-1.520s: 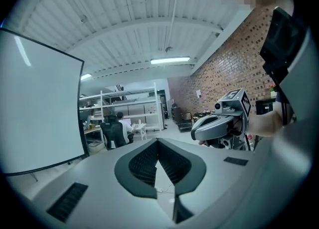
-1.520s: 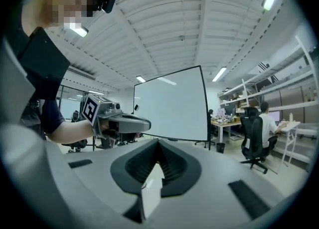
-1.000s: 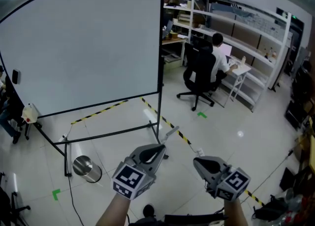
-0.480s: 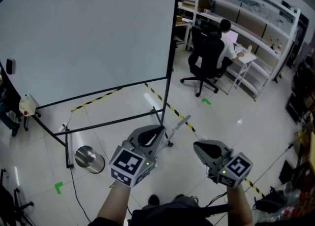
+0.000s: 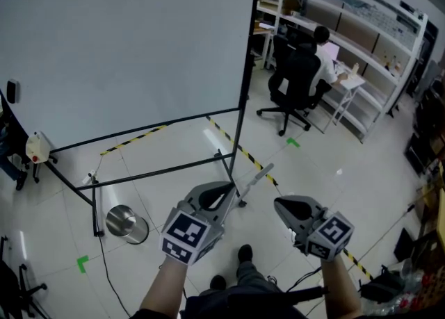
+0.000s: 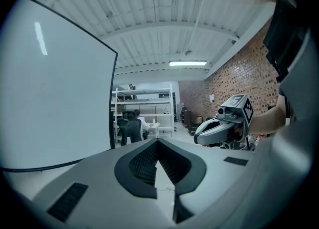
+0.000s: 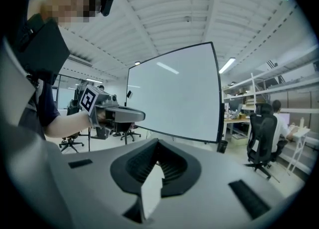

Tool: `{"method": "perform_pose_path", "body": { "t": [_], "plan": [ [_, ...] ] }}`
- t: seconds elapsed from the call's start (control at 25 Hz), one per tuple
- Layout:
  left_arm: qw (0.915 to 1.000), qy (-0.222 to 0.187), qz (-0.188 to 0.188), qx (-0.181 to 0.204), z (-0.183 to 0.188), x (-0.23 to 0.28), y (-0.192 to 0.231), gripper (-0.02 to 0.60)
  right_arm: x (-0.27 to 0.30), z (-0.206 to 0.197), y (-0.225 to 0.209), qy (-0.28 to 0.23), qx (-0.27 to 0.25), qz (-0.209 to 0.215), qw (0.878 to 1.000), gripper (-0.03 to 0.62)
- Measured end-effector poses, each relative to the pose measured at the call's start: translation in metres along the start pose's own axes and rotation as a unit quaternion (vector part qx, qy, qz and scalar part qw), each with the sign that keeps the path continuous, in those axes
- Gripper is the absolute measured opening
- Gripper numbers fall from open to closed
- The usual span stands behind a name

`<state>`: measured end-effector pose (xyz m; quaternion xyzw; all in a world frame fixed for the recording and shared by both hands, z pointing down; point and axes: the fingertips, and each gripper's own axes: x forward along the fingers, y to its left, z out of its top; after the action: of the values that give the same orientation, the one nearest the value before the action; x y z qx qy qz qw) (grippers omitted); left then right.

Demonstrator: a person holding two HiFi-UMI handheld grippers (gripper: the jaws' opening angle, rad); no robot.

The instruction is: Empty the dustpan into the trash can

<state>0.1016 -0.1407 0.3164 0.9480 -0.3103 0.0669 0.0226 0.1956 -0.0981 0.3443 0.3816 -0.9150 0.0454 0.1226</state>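
Trash can (image 5: pixel 125 224) (a small, shiny metal one) is standing on the pale floor (image 5: pixel 174 196), just beside the left foot of the whiteboard (image 5: pixel 125 53) stand, with its open mouth showing to the head view. It is sitting well to the left of both claws and apart from them.

The left claw (image 5: pixel 227 189) is hovering over the floor near the stand's right post, pointing away from the person holding it. Its jaws are meeting at the tips with nothing between them; the left gripper view is showing only bare floor through the slit behind the pads. The right claw (image 5: pixel 279 203) is hanging beside it, the two apart, and its jaws are likewise pressing together and gripping nothing. Each claw is appearing in the other's view, side on.

Yellow-and-black tape (image 5: pixel 240 149) is running across the floor from under the whiteboard toward the lower right. Farther off, a person (image 5: pixel 321 57) is sitting in a black office chair (image 5: pixel 292 88) at a small white worktop (image 5: pixel 351 83) by the white shelves (image 5: pixel 361 26), back to the camera. A dark shoe (image 5: pixel 244 254) is showing at the bottom edge of the head view.
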Motion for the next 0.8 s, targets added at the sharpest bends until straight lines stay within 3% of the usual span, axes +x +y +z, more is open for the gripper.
{"method": "perform_pose_path", "body": {
  "t": [0.4,0.8],
  "plan": [
    [0.9989,0.027,0.035,-0.015,-0.027,0.011,0.03,-0.002,0.033,-0.043,-0.035,0.016,0.003,-0.016,1.0,0.044],
    [0.997,0.052,0.056,0.004,-0.037,0.048,0.048,-0.002,0.059,-0.088,-0.083,0.016,0.031,-0.028,0.999,0.258]
  ]
}}
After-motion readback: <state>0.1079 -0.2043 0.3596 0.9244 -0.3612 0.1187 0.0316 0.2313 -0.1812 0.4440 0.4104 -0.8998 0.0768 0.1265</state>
